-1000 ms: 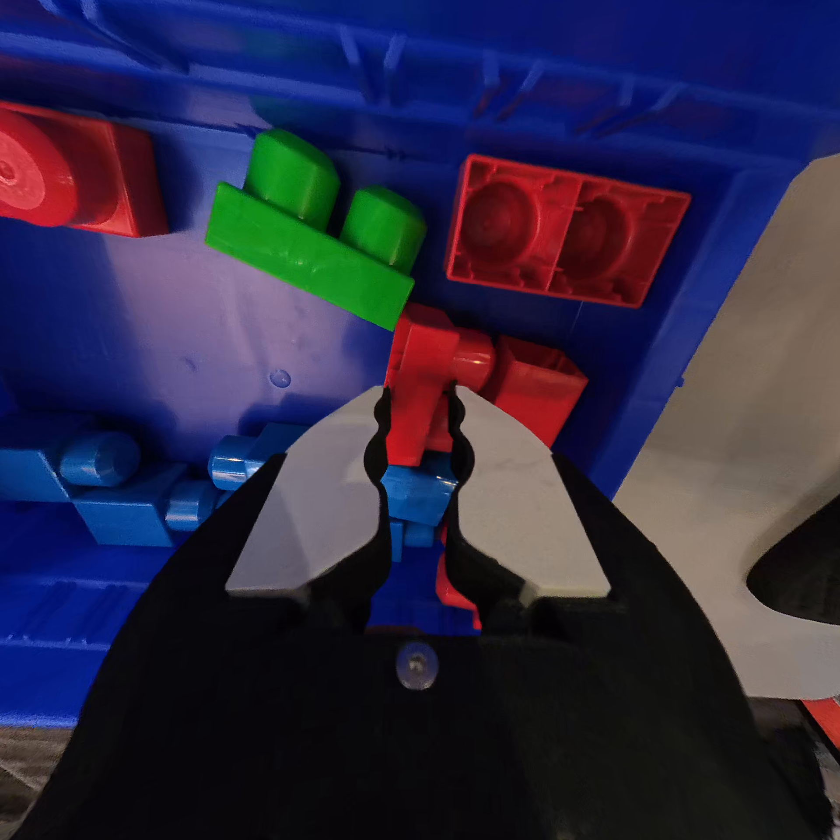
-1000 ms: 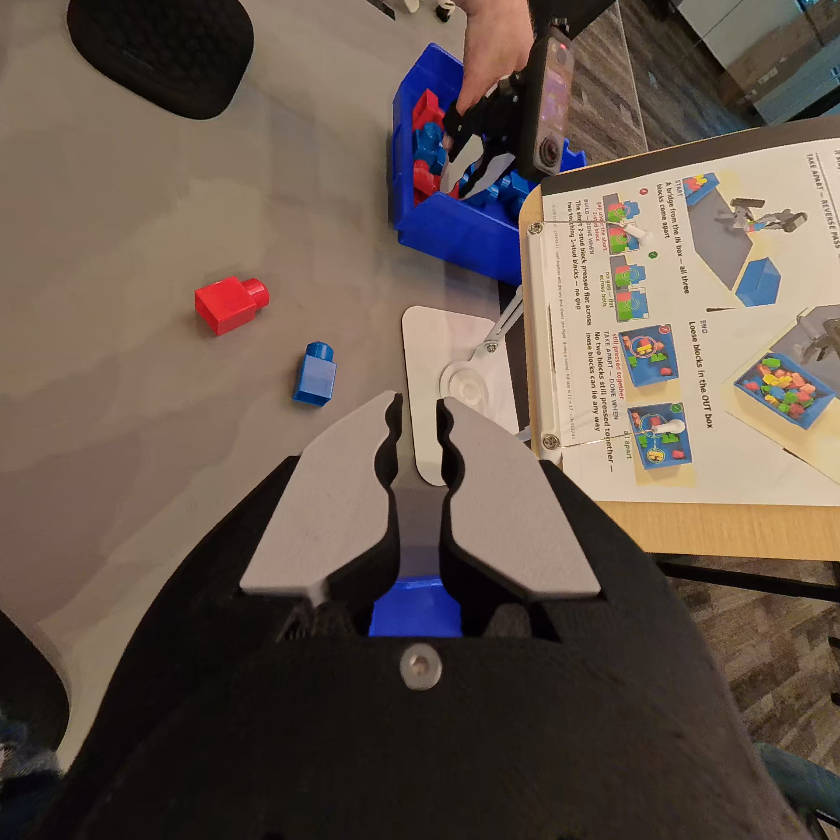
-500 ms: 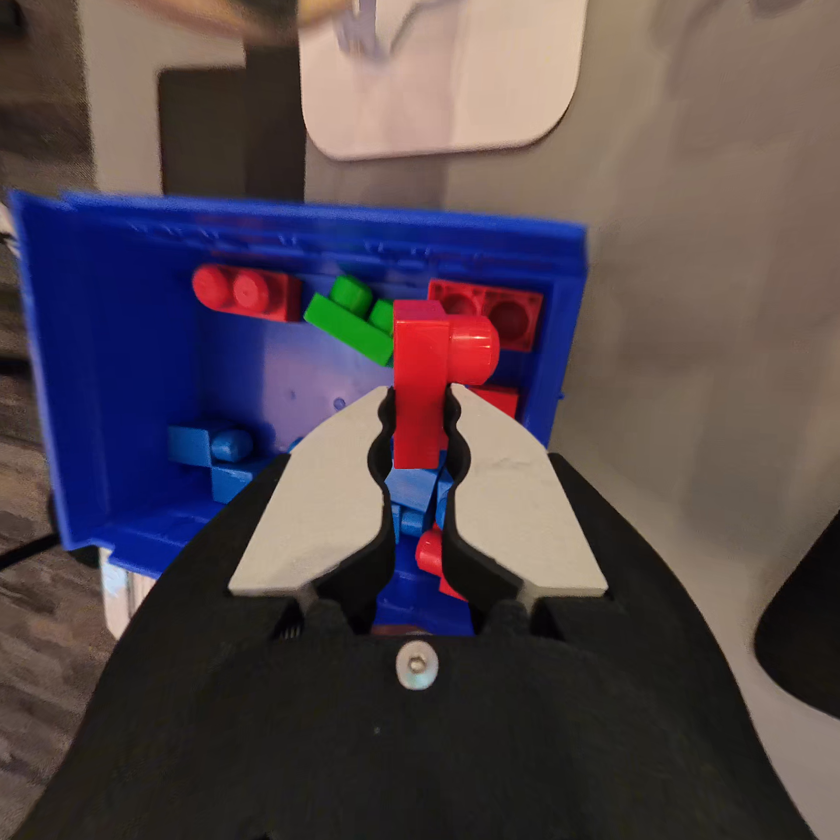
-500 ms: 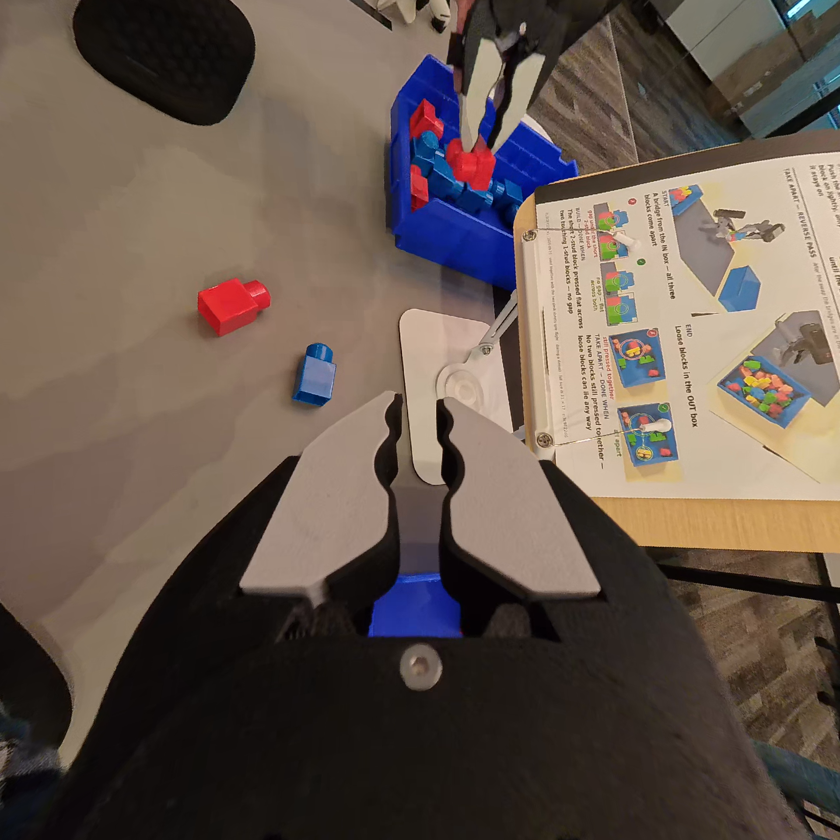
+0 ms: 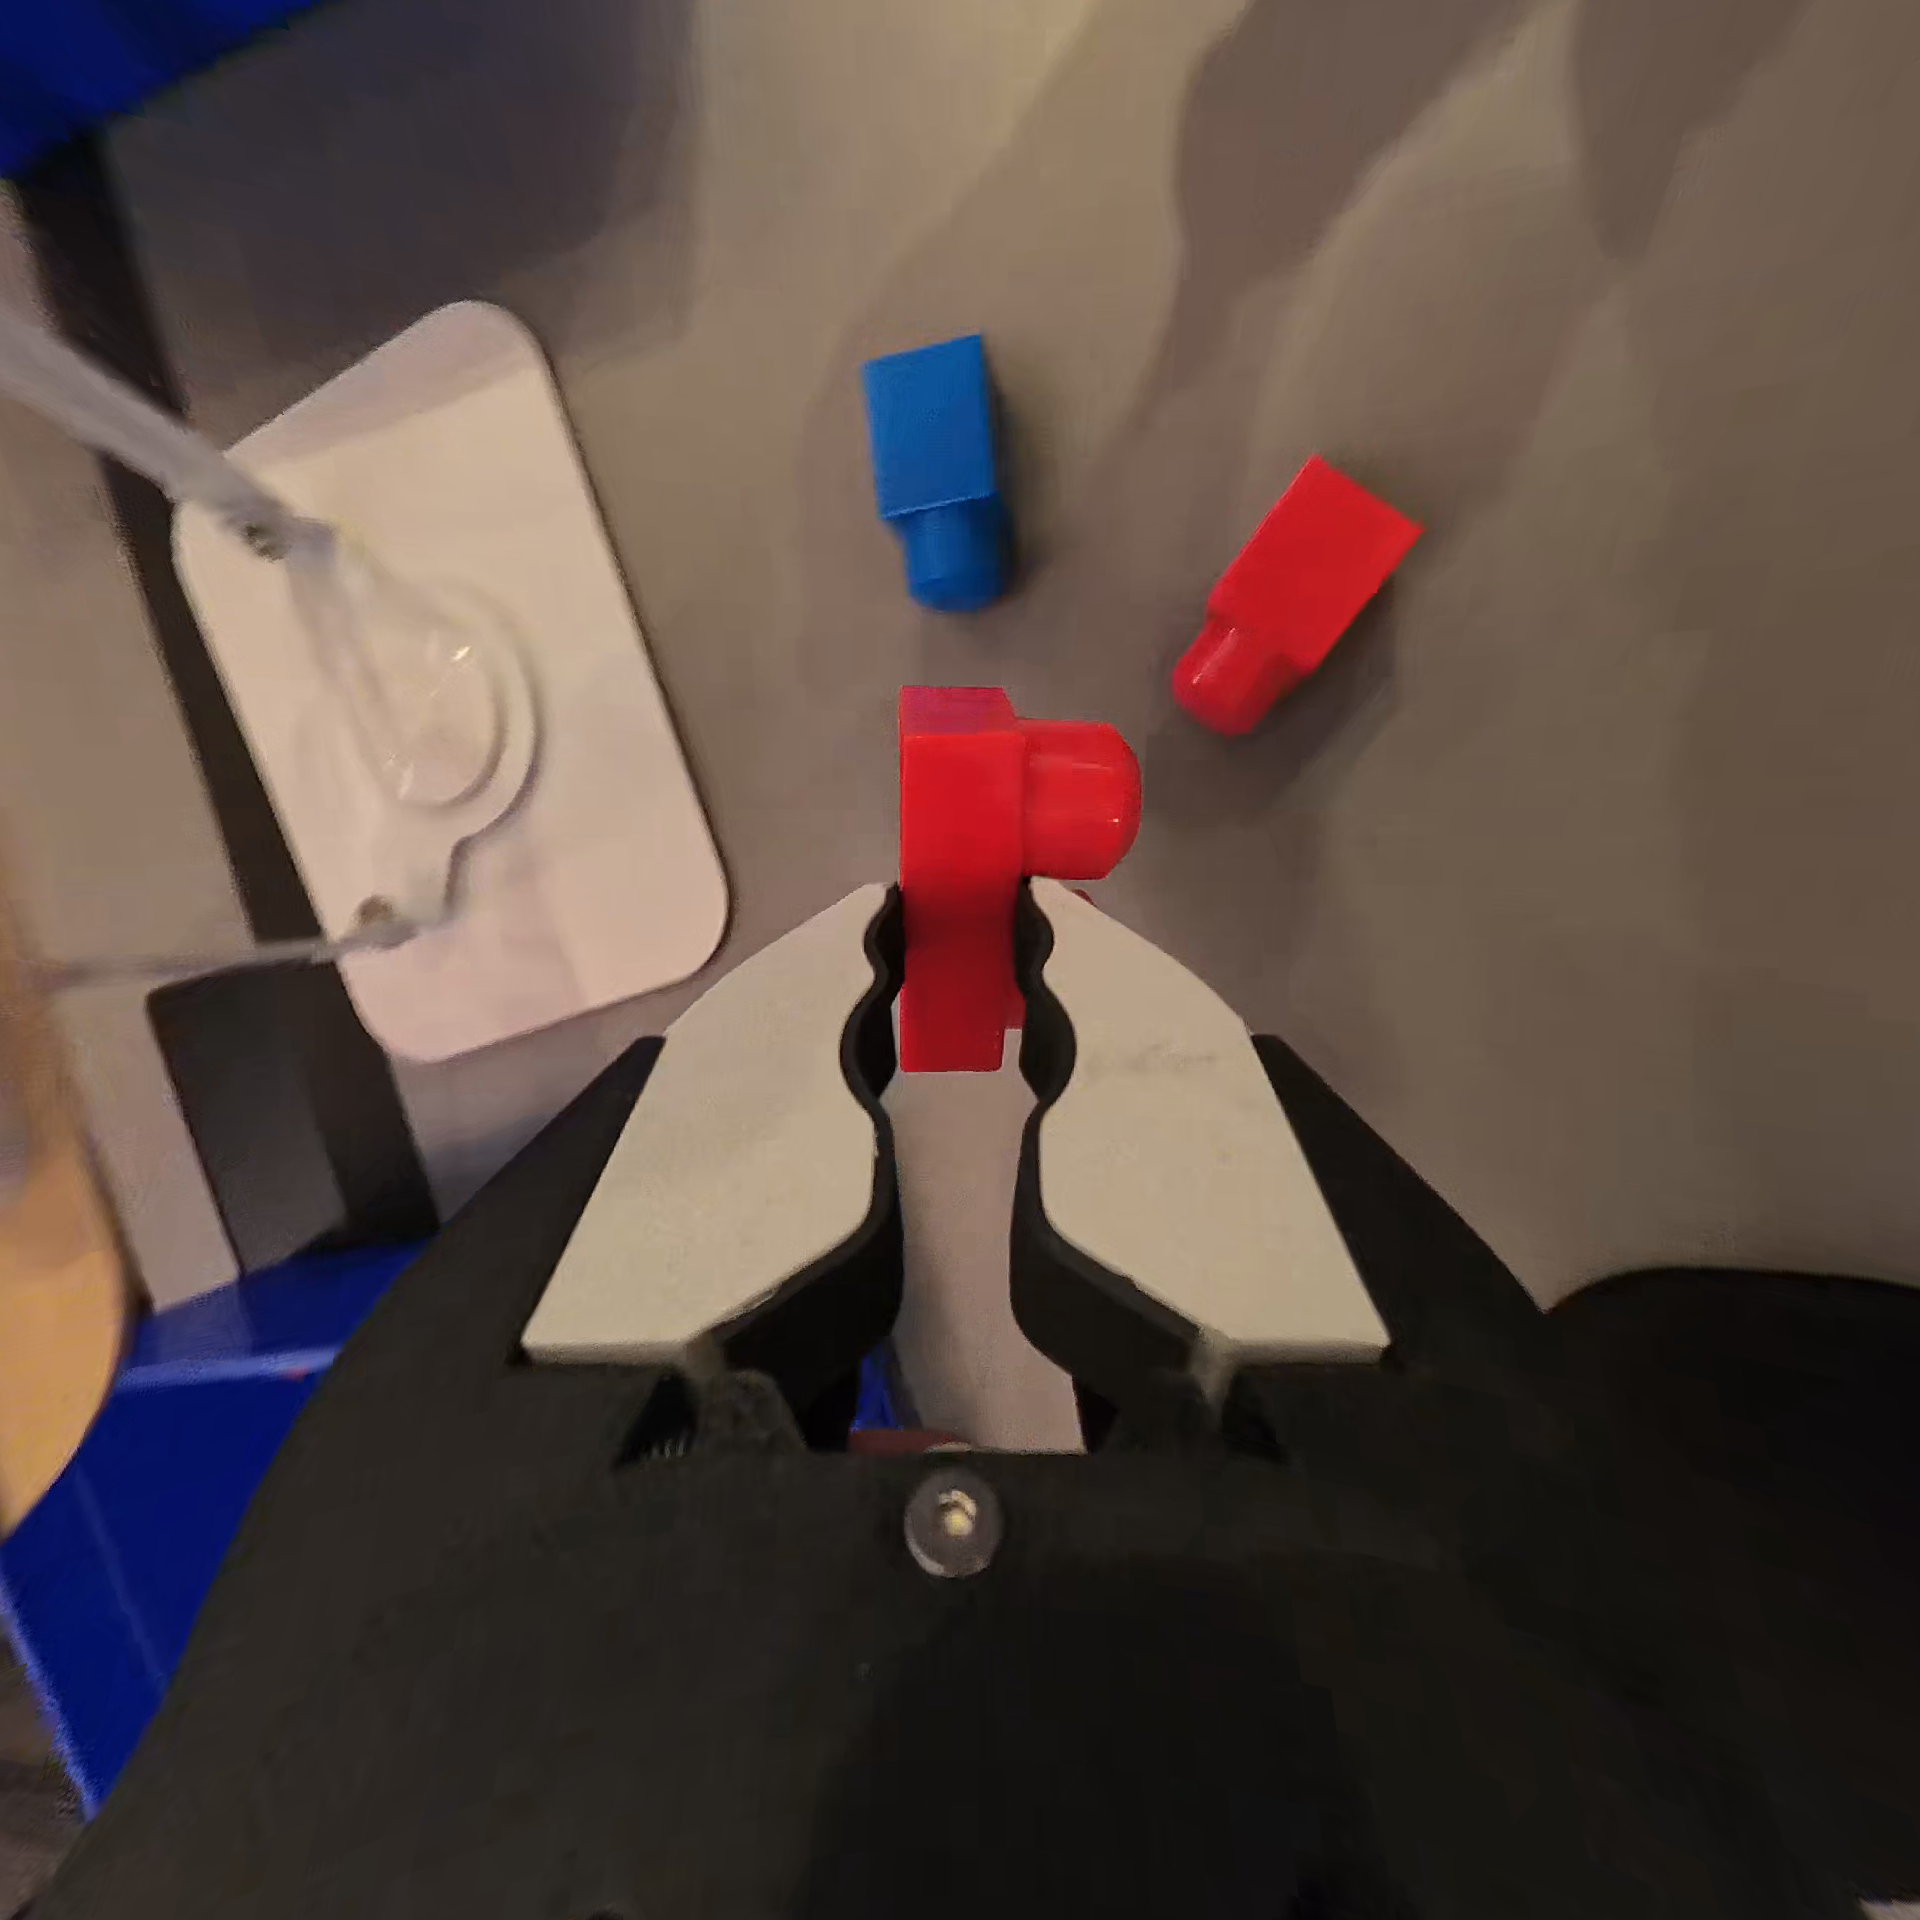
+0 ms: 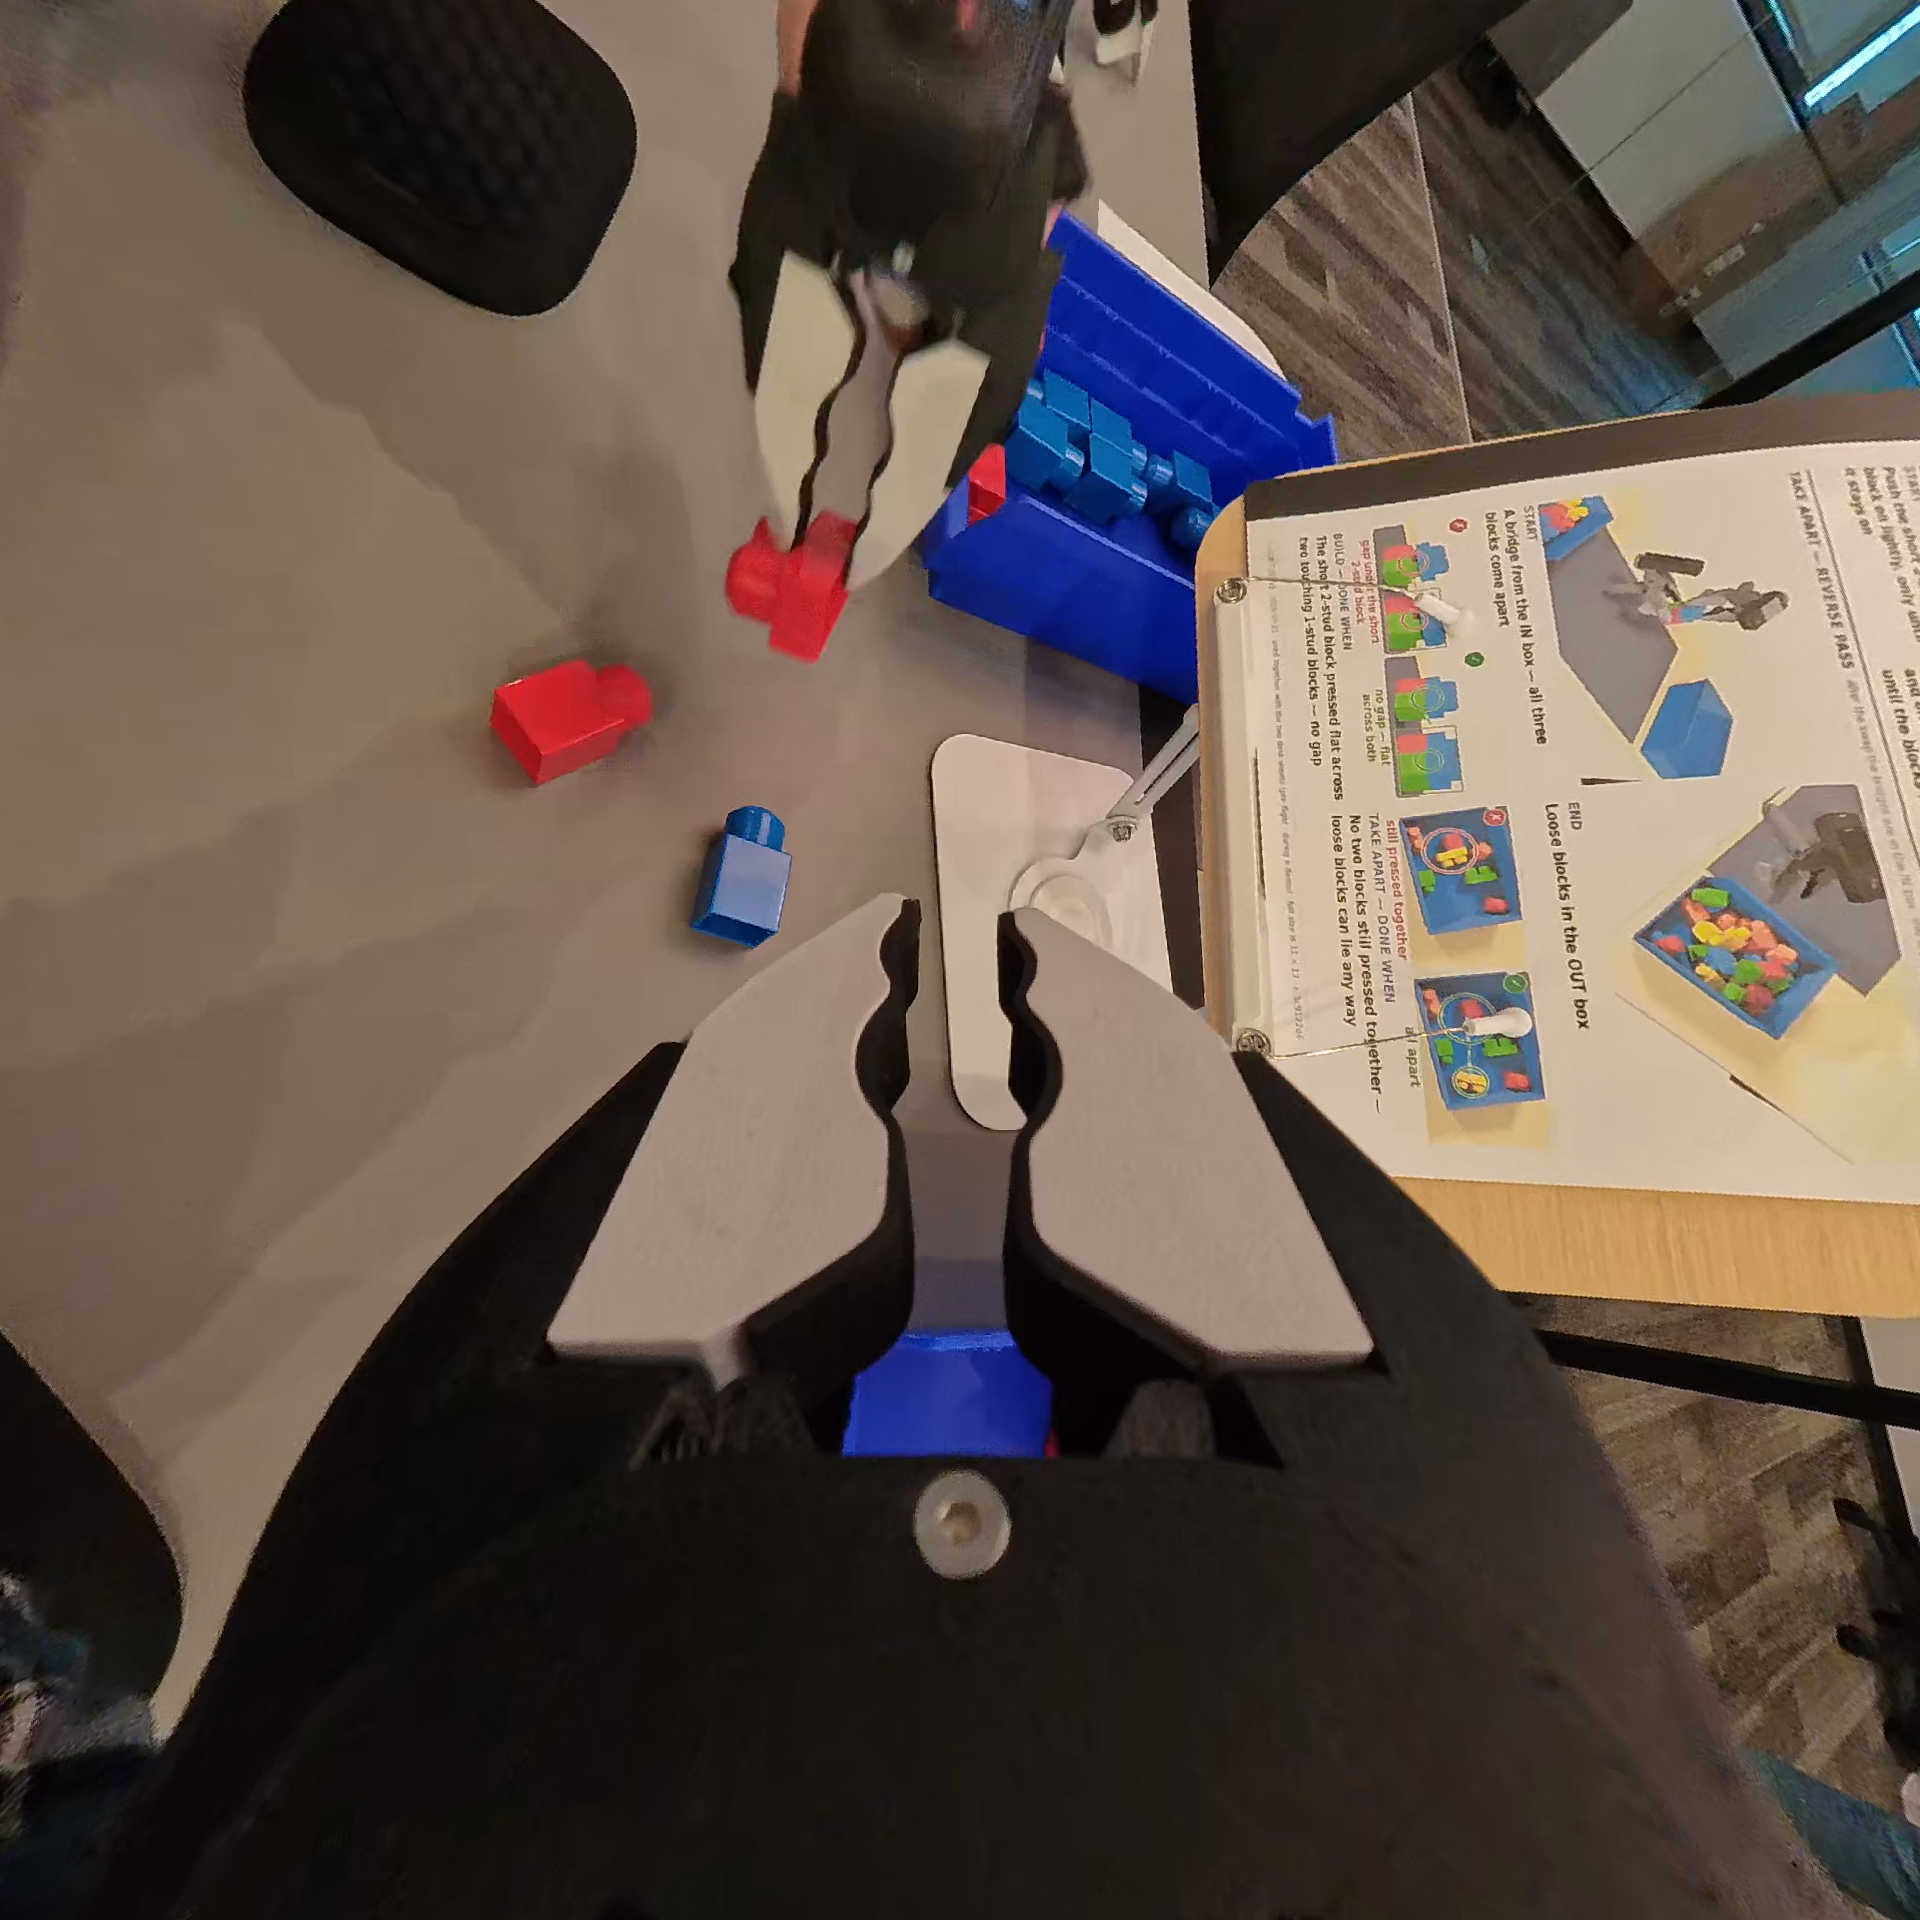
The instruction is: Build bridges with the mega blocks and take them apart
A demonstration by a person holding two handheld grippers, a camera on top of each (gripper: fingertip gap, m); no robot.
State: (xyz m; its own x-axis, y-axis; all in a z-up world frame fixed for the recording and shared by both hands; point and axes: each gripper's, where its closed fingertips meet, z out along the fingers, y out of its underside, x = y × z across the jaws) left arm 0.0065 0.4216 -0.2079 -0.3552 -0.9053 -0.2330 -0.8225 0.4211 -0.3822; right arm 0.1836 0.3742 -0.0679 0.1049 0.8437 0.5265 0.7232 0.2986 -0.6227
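Left wrist view: left gripper (image 5: 961,971) pads clamp a red plastic two-stud block (image 5: 971,883) above mid-desk (image 5: 1558,935), near loose blue (image 5: 940,483) and red (image 5: 1299,597) one-stud blocks. Right gripper (image 6: 956,956) fingers apart, empty. Risk: shallow end-grip may let block pivot when pressed down.

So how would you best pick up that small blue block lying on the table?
Probably by the square body of the blue block, tongs coming from above onto its two flat long sides. It lies on its side with the round stud pointing along the grey table; the stud is rounder, likely slippier.
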